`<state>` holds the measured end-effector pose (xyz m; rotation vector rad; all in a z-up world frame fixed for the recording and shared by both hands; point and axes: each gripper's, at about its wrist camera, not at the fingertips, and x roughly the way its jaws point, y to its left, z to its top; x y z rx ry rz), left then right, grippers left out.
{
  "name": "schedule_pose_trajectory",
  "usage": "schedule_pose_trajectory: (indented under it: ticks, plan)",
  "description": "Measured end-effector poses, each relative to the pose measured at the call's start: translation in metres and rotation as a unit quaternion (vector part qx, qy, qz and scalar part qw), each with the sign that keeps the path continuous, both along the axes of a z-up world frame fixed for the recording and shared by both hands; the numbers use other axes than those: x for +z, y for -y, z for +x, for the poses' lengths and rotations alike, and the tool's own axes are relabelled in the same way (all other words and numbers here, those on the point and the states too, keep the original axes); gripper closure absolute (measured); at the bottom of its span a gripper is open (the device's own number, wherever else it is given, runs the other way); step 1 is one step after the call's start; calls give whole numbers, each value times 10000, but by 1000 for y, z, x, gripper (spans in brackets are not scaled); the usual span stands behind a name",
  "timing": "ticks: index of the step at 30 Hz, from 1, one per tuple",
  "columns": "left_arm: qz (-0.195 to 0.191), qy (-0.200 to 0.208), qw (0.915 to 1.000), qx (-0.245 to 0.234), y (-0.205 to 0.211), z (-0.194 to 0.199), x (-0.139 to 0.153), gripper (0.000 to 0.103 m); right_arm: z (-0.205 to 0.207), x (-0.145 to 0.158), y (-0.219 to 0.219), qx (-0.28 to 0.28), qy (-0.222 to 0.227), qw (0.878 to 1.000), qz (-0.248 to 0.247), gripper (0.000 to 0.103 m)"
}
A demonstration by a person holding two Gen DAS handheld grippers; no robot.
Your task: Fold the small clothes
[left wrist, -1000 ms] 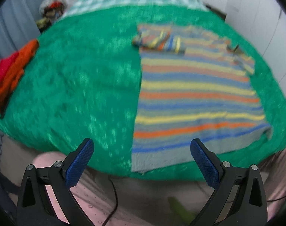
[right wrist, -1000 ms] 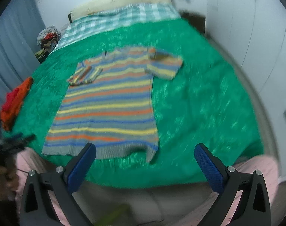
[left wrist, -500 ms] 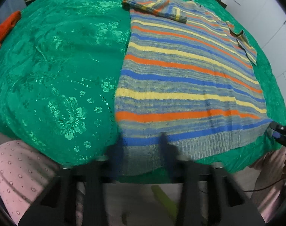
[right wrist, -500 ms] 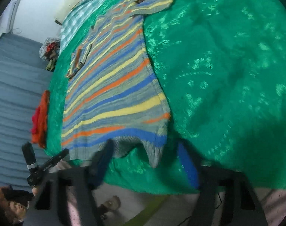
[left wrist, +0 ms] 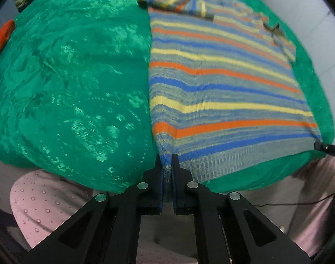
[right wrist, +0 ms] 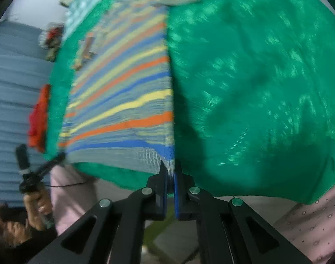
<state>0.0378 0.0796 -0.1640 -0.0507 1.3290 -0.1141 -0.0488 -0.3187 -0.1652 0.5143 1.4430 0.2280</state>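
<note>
Striped sweater point(left wrist: 222, 83) on green bedspread point(left wrist: 68, 77) | left claw point(left wrist: 166, 165) pinches hem corner | right claw point(right wrist: 170, 171) pinches opposite corner

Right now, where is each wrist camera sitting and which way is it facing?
Left wrist: behind the left gripper at the bed's near edge, facing up the striped sweater; fingers shut on its hem's left corner.
Right wrist: behind the right gripper, same direction; fingers shut on the hem's right corner, left hand in view.
Shared: sweater, green bedspread, orange clothes.
</note>
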Motion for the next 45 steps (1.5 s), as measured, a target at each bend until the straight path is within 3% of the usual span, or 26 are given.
schedule_pose_trajectory:
  ticks: [4,10,17,18,20,21,22,25,28,31,33,36,39,41,43,45]
  plan:
    - [288,14,9995,-91,11,-7,-4,99,-3,-9,-2,-30,-228,9993,-303,99]
    - [557,-166,9983,-3,18,-1,-33,99,4,-24,-8,6,-406,9970,-653,100]
    - [743,-111,9972,30,33,2,-42,95,4,-30,-10,-139,-399,9968,-683,100]
    - [782,-91,9969,43,34,2,-41,92,3,-30,-11,-139,-383,9968,-686,100]
    - [887,-23,9960,36,34,-3,-35,74,2,-29,-11,-97,-338,9967,-737,99]
    - [1011,19,9949,37,32,-7,-31,47,1,-27,-11,-71,-331,9964,-783,96]
    - [1230,105,9923,38,31,-12,-25,28,-1,-25,-11,-44,-347,9959,-838,88]
    - [1507,343,9880,33,24,-25,-3,26,-8,-8,-9,73,-405,9942,-989,60]
    - [1578,888,9829,342,10,-32,40,23,-14,23,3,221,-273,9908,-1307,56]
    - [1266,1566,9779,559,11,-22,75,13,-1,77,17,461,428,9749,-2135,56]
    - [932,1889,9761,527,18,-10,83,9,23,113,18,743,1127,9528,-2720,50]
    - [573,2173,9742,224,53,15,68,9,66,129,7,1251,1838,9275,-3006,47]
    - [511,2065,9766,-322,94,34,25,9,119,112,-16,2042,2201,9135,-2746,47]
    - [812,1937,9754,-676,118,40,-10,9,149,92,-31,2486,2273,9031,-2665,47]
    - [1032,1749,9759,-801,126,43,-32,9,178,67,-43,2767,2281,8899,-2820,47]
    - [988,1638,9787,-748,124,42,-42,9,203,43,-52,2982,2357,8759,-2972,47]
